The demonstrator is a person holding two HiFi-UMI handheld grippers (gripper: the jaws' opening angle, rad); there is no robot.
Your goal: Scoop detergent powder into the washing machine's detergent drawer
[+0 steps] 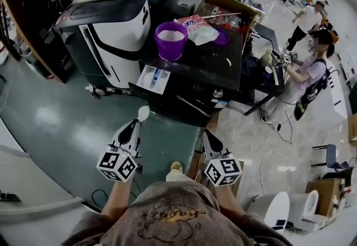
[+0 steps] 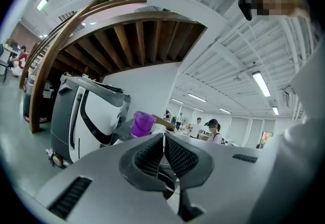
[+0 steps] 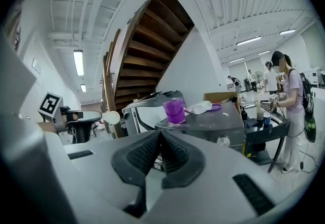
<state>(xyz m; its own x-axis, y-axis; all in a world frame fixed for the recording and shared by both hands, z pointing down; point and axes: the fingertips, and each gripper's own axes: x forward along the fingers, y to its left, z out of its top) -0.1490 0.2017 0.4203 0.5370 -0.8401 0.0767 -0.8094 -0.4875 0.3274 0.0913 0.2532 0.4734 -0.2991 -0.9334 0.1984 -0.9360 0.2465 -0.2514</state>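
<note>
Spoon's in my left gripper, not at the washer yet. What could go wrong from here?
1. The left gripper pinches the white spoon only by its thin handle; a loaded bowl may twist and spill.
2. The purple tub sits full of powder near the edge of the washer top; a hard dig might tip it.
3. The open detergent drawer has narrow compartments, so a pour could miss.

Washing machine (image 1: 206, 66): dark casing, flat top; detergent drawer (image 1: 153, 78): white with a blue insert, pulled out at the machine's front; purple bucket (image 1: 171, 40): upright on the machine top, lidless, white detergent powder (image 1: 171, 34) inside; white scoop (image 1: 143, 112): handle clamped in the left tool (image 1: 138, 121), bowl pointing toward the drawer, clear of it.
</note>
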